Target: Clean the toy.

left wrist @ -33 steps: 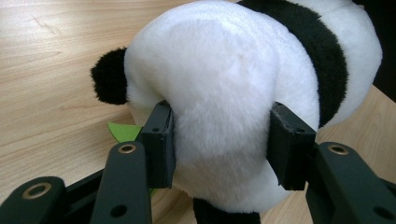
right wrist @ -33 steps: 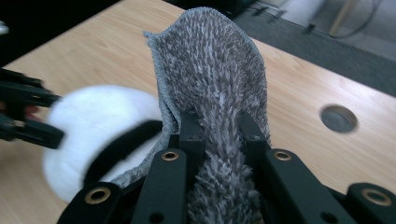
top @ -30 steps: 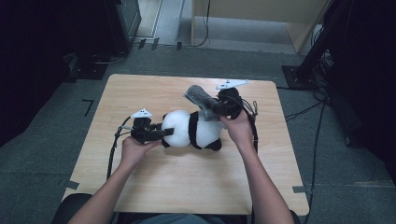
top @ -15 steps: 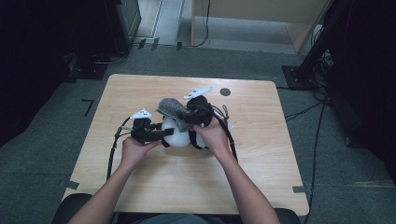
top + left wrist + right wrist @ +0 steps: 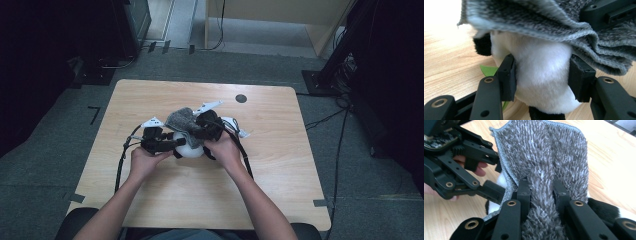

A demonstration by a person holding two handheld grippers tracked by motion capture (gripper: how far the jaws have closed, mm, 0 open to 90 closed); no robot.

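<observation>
A black and white plush panda (image 5: pixel 191 150) lies on the wooden table (image 5: pixel 280 170). My left gripper (image 5: pixel 176 143) is shut on its white head; in the left gripper view both pads (image 5: pixel 507 75) press into the white fur (image 5: pixel 540 100). A grey fuzzy cloth (image 5: pixel 180 120) is draped over the top of the panda. My right gripper (image 5: pixel 199 131) is shut on that cloth, pinching a fold of the cloth (image 5: pixel 544 157) between its jaws (image 5: pixel 541 192). The grey cloth (image 5: pixel 536 17) hangs just above the left jaws. The left gripper (image 5: pixel 471 157) sits close on the left in the right gripper view.
A small dark round spot (image 5: pixel 241 98) marks the table toward its far side. A green leaf shape (image 5: pixel 488 70) pokes out beside the panda. Cables (image 5: pixel 122 155) trail from both grippers across the table. Dark floor and stands surround the table.
My right hand has carried the grey cloth leftward and down, from the panda's right end to over its head. The left hand has stayed put on the panda.
</observation>
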